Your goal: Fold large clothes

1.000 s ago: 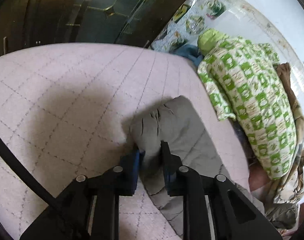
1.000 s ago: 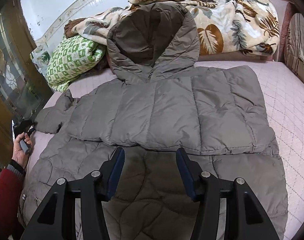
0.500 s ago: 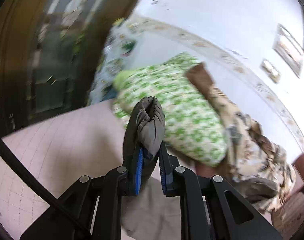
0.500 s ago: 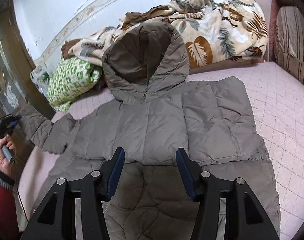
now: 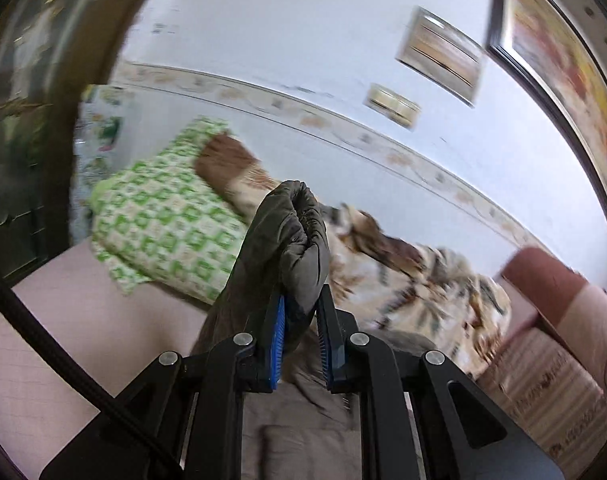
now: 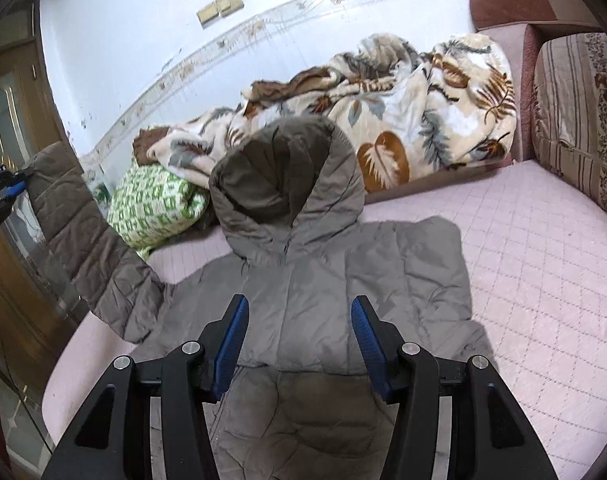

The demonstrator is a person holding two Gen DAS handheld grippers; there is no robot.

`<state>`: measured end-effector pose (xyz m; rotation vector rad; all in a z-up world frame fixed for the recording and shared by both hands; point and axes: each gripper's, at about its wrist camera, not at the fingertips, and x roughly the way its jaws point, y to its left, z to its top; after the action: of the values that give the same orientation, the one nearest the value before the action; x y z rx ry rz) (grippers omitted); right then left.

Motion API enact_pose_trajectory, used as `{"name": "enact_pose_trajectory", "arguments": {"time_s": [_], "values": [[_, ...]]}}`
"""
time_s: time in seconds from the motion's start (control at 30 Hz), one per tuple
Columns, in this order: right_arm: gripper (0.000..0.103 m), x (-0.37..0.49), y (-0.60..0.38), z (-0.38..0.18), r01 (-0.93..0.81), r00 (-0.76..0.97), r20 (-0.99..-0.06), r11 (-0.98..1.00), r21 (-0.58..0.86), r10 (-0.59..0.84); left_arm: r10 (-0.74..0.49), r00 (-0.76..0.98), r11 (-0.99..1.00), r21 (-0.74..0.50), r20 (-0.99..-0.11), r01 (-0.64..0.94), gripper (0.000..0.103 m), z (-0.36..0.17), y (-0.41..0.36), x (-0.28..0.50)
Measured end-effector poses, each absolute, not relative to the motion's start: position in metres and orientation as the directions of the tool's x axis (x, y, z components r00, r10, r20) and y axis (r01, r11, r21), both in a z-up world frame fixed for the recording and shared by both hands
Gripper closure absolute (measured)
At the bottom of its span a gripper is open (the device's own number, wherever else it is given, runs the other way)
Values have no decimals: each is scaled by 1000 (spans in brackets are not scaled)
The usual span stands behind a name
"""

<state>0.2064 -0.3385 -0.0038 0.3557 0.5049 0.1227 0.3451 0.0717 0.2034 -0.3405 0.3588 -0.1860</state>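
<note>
Fold barely begun: the jacket (image 6: 343, 300) lies mid-bed (image 6: 543, 280), right sleeve folded in. Left gripper (image 5: 299, 320) jaws clamp the raised left sleeve (image 5: 291, 240); right gripper (image 6: 299, 328) jaws half-open, empty.

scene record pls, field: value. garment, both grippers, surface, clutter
garment: grey hooded puffer jacket, spread on the bed, hood toward the wall
sleeve: sleeve lifted off the bed, cuff pinched
left gripper: left gripper shut on the cuff
right gripper: right gripper open, nothing between its fingers, over the jacket body
surface: pink quilted bed cover
clutter: leaf-print blanket and green checked bedding along the wall
</note>
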Motion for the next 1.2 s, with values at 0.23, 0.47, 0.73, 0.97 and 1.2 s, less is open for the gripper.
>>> {"name": "enact_pose_trajectory", "arguments": {"time_s": [0.23,0.47,0.73,0.97,1.2], "values": [[45,193,-364,7,11,904,-400,928,371,149,-358,860,915,-322,-365,244,89,193,-37,344],[45,181,-407,8,106,924,-376,891,440,76,-458,750,887,-295,-478,354,89,132,-148,346],[45,176,-438,5,169,927,-373,849,501,36,-445,607,889,-241,-659,389,88,6,-244,351],[42,188,-436,-1,147,921,-381,832,535,82,-422,444,863,-199,-791,465,61,-59,-270,344],[42,215,-426,-30,92,879,-403,738,669,255,-391,640,900,-129,-662,416,33,2,-161,315]]}}
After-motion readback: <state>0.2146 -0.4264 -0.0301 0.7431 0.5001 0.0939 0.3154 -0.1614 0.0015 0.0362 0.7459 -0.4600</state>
